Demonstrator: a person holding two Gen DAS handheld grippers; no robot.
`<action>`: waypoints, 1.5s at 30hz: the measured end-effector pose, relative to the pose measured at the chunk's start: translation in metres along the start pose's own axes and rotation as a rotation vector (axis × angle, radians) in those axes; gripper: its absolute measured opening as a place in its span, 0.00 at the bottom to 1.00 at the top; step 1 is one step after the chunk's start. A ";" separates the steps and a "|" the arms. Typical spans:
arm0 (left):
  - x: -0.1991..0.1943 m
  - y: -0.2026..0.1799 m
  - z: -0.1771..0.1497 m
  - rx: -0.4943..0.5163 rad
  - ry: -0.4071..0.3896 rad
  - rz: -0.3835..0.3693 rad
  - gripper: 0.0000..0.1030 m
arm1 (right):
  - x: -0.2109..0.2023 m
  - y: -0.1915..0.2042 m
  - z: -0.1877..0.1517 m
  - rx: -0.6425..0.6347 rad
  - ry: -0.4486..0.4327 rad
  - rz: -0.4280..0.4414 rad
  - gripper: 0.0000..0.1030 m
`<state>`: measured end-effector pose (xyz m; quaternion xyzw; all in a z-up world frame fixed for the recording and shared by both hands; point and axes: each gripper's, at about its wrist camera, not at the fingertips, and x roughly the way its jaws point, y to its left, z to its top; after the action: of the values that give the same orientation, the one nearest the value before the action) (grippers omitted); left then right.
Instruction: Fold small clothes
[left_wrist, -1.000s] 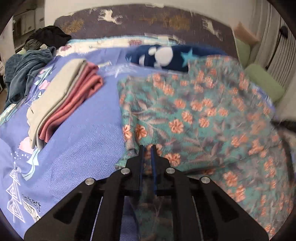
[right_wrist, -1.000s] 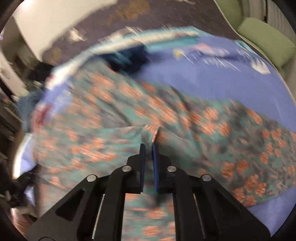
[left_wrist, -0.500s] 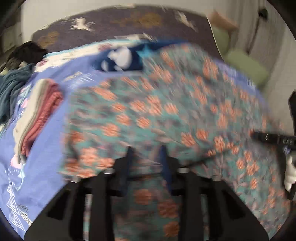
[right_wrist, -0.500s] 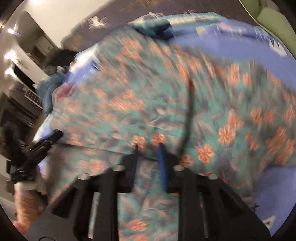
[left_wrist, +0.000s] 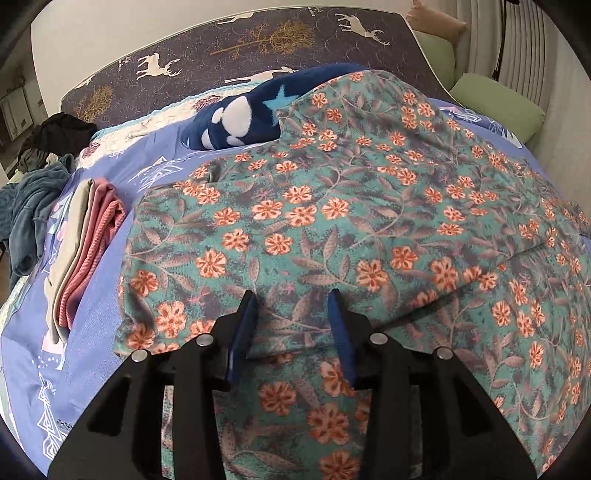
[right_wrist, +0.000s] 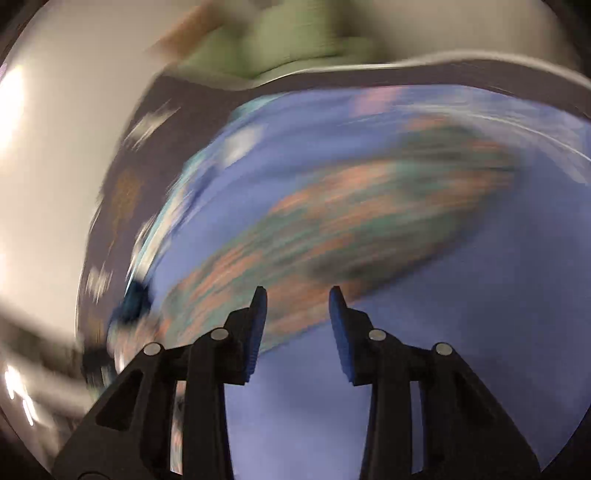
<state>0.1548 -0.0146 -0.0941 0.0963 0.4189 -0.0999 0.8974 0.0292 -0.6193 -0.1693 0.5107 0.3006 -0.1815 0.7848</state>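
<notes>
Teal cotton garment with orange flowers (left_wrist: 369, 221) lay spread across the middle of the lavender printed bedsheet (left_wrist: 96, 325), its far edge overlapping a navy fleece with white patches and a star (left_wrist: 243, 118) near the headboard side. Left gripper (left_wrist: 293, 295) was spread wide over the garment's near edge, gripping nothing. Right gripper (right_wrist: 297, 291) was also spread, empty; its view was motion-blurred. A folded beige-and-pink stack (left_wrist: 85, 236) sat by the bed's left edge.
</notes>
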 end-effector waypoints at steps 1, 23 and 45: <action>0.000 -0.001 0.000 0.001 0.000 0.001 0.41 | -0.005 -0.020 0.006 0.062 -0.013 -0.009 0.39; 0.001 0.010 -0.001 -0.052 -0.010 -0.061 0.42 | 0.020 0.035 0.036 0.145 -0.063 0.379 0.07; -0.001 0.059 -0.007 -0.351 -0.057 -0.396 0.48 | 0.101 0.256 -0.326 -1.018 0.532 0.391 0.11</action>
<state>0.1644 0.0439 -0.0929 -0.1475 0.4153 -0.2018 0.8747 0.1632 -0.2151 -0.1555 0.1448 0.4360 0.2665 0.8473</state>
